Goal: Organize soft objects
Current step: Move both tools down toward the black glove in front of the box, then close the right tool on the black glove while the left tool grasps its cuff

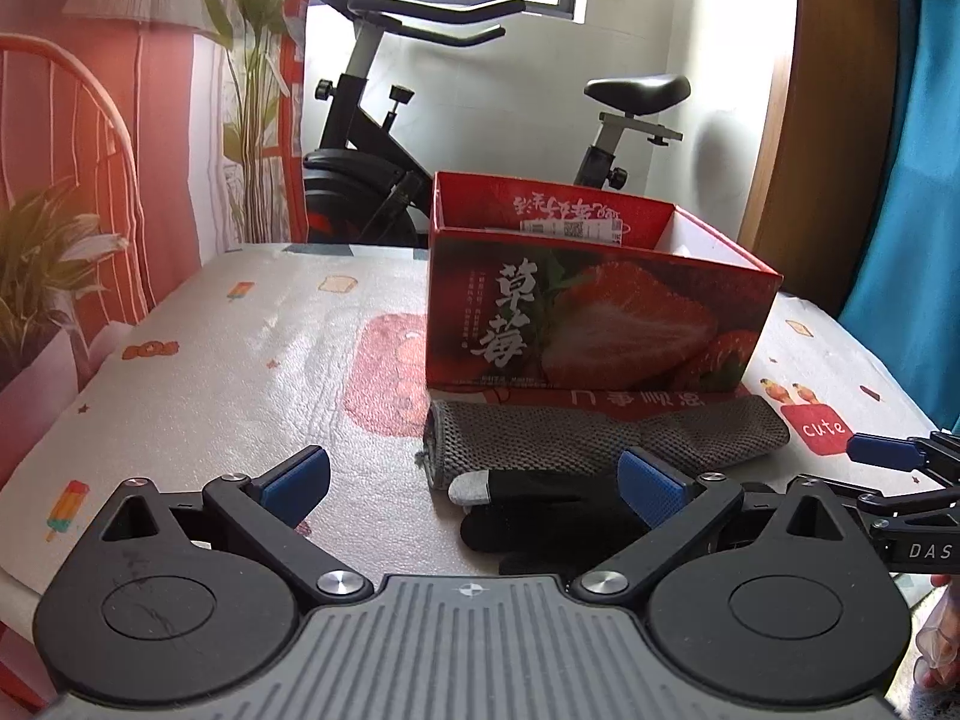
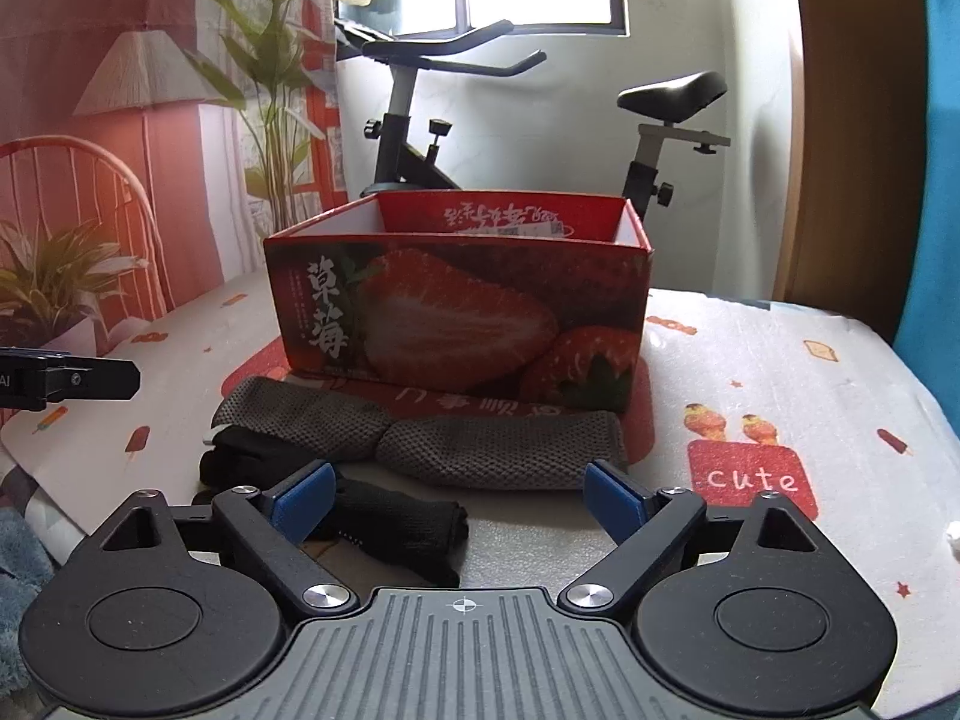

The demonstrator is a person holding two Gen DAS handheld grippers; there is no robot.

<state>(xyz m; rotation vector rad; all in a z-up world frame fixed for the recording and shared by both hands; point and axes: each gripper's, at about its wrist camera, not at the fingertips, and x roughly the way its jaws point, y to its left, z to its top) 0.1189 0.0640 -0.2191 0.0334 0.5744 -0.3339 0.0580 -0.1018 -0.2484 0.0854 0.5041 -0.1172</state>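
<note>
Approach step: both my grippers — left gripper (image 1: pixel 474 483), right gripper (image 2: pixel 459 495) — have jaws open, empty, above the black glove (image 1: pixel 540 516). Next: close on it, lift into the strawberry box (image 2: pixel 456 312), frame centre.

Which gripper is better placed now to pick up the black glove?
Left, probably. The black glove lies between the open left gripper's fingers; the right gripper, also open, has only its cuff end by one finger.
</note>
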